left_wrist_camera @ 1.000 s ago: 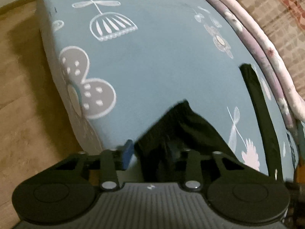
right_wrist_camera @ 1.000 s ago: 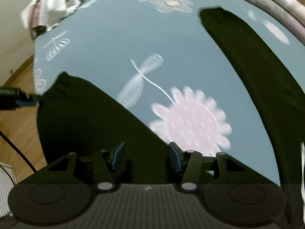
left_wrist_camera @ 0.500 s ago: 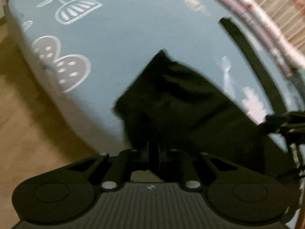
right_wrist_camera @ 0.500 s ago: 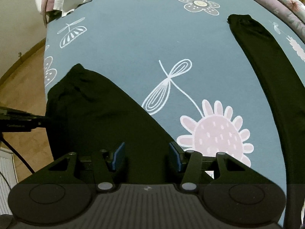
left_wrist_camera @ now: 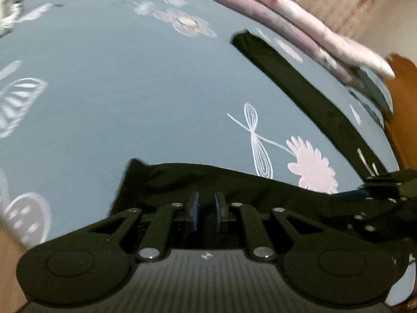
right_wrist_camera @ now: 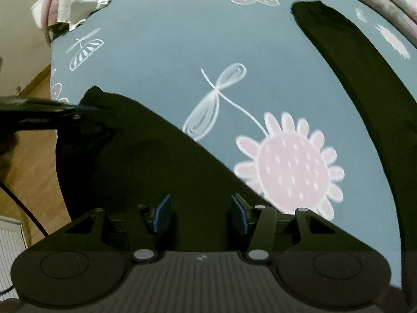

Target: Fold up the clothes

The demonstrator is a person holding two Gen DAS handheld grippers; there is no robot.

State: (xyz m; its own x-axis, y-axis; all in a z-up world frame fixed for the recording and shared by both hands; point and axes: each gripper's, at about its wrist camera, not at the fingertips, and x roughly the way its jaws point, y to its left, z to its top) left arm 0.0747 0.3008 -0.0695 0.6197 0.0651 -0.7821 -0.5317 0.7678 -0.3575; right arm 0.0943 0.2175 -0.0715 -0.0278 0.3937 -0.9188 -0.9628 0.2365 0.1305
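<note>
A black garment (left_wrist_camera: pixel 234 182) lies on a blue bed sheet (left_wrist_camera: pixel 104 91) printed with flowers. One long black part (left_wrist_camera: pixel 299 86) stretches away toward the pillows. My left gripper (left_wrist_camera: pixel 206 208) is shut on the garment's near edge, with dark cloth bunched between its blue pads. In the right wrist view the left gripper (right_wrist_camera: pixel 86 109) pinches the garment's (right_wrist_camera: pixel 143 161) far left corner, slightly lifted. My right gripper (right_wrist_camera: pixel 200 212) stands open just over the garment's wide part, pads well apart. It shows at the right edge as right gripper (left_wrist_camera: pixel 365 190). The long part (right_wrist_camera: pixel 365 78) runs up the right.
A pile of light clothes (right_wrist_camera: pixel 73 2) sits at the bed's far left corner. A rolled pink and purple quilt (left_wrist_camera: pixel 286 18) lines the far side. Wooden floor (right_wrist_camera: pixel 26 161), a white radiator (right_wrist_camera: pixel 10 242) and a dark cable (right_wrist_camera: pixel 23 208) lie left of the bed.
The left gripper went from open to shut on the garment's edge, then swung and rolled toward the bed's middle, dragging the cloth. The right gripper stayed put.
</note>
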